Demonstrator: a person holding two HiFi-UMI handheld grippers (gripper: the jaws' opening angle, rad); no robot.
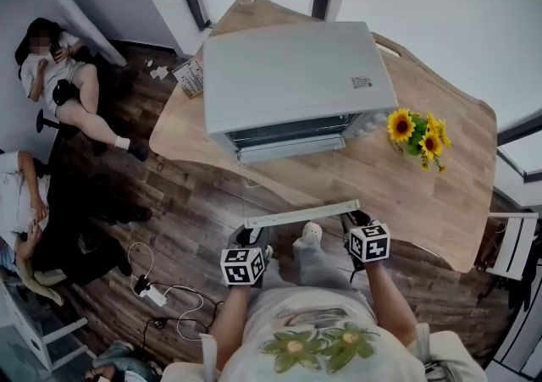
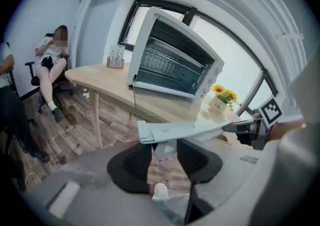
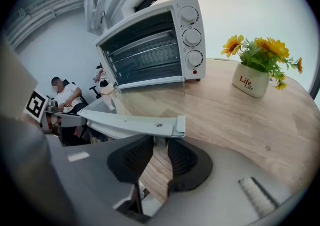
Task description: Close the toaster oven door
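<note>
- A toaster oven [image 1: 288,75] stands on a wooden table [image 1: 398,202], its glass door [image 3: 145,102] hanging open, flat out toward the person.
- The left gripper [image 2: 165,151], jaws half-closed, pinches the left post of the door handle [image 1: 302,213].
- The right gripper [image 3: 161,146] clamps the handle's right post, jaws narrowly parted.

**My clothes, my tools**

My T-shirt [image 1: 254,334] is white and short-sleeved, with green-leaved sunflowers printed across the chest. Below it are grey trousers [image 1: 320,263] and a pale shoe [image 1: 312,231]. My left gripper [image 1: 257,236] and right gripper [image 1: 355,221] have smooth grey shells and black ribbed pads [image 2: 131,162]. Each bears a cube [image 1: 244,266] of black-and-white square markers.
</note>
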